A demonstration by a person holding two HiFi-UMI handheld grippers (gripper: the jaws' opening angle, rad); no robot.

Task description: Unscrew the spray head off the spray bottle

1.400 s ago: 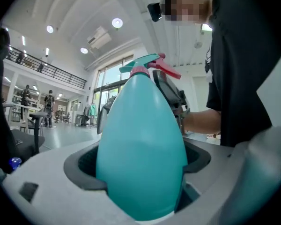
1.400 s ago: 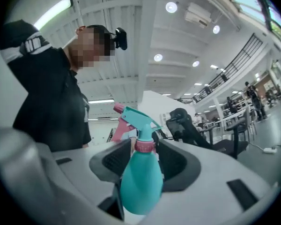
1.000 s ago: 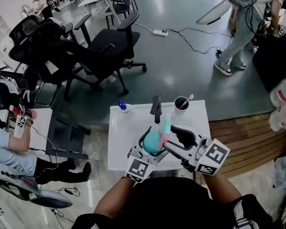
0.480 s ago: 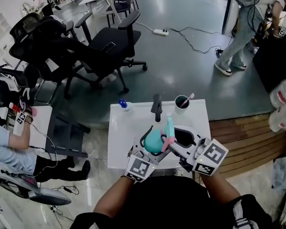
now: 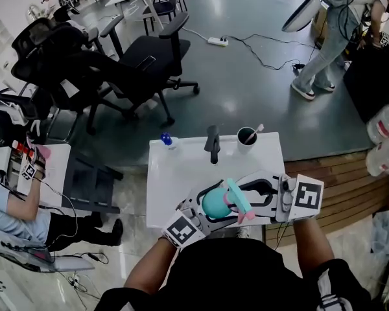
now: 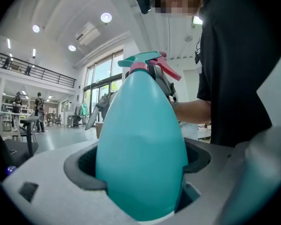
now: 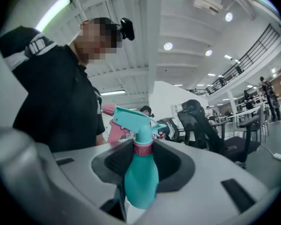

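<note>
Spray bottle (image 5: 215, 203), base hid in L claw (image 6: 139, 172)

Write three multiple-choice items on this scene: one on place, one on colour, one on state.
1. The left gripper grips the bottle by its: A. trigger B. body C. nozzle
2. The collar under the spray head is: A. white B. black C. pink
3. The spray head is: A. on the table B. on the bottle C. in the cup
Key: B, its jaws clamp the teal body; C, pink shows between the right gripper's jaws; B, it sits atop the neck.
</note>
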